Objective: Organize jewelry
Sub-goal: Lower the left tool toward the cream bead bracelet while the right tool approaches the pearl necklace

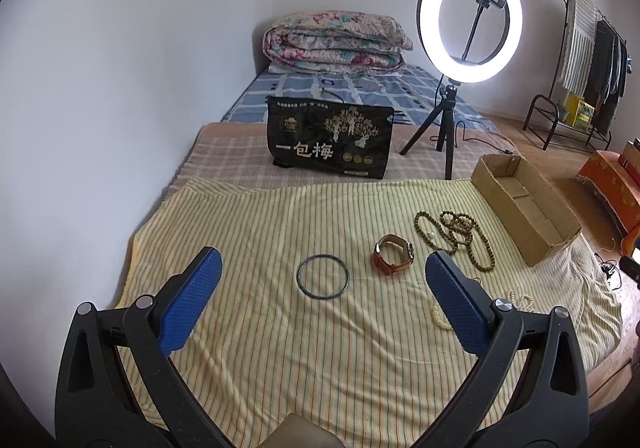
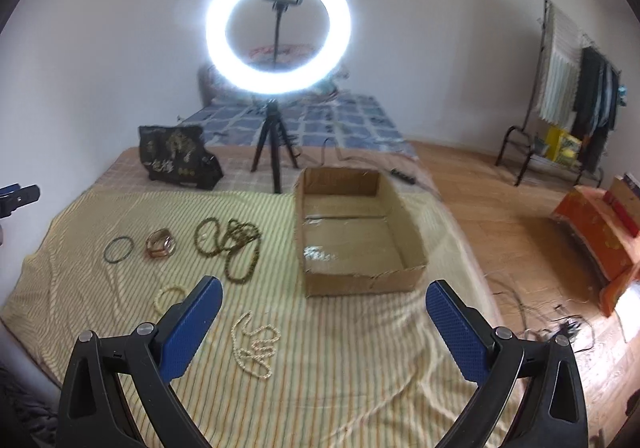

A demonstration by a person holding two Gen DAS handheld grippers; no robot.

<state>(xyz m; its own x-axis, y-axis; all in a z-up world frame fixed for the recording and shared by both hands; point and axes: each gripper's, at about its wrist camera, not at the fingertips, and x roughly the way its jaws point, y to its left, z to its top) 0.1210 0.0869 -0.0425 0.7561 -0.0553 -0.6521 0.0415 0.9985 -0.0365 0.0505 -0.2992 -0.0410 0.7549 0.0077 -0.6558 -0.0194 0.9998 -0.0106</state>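
Note:
Jewelry lies on a yellow striped cloth point(image 1: 280, 348). A dark bangle point(image 1: 323, 276) sits just ahead of my left gripper point(image 1: 323, 268), which is open and holds nothing. Right of it lie a brown-strap watch point(image 1: 393, 257) and olive bead strands point(image 1: 460, 234). Cream pearls point(image 1: 440, 316) peek out behind the right finger. In the right wrist view my right gripper point(image 2: 324, 294) is open and empty, in front of the cardboard box point(image 2: 360, 284). A pearl necklace point(image 2: 256, 344), a pearl bracelet point(image 2: 170, 298), the beads point(image 2: 232, 244), the watch point(image 2: 161, 243) and the bangle point(image 2: 119, 249) lie to its left.
A lit ring light on a tripod point(image 1: 470, 20) and a black printed bag point(image 1: 330, 138) stand behind the cloth. A folded quilt point(image 1: 336, 42) lies at the far end of the bed. A clothes rack point(image 2: 576, 96) and an orange-covered object point(image 2: 604, 232) stand on the wooden floor to the right.

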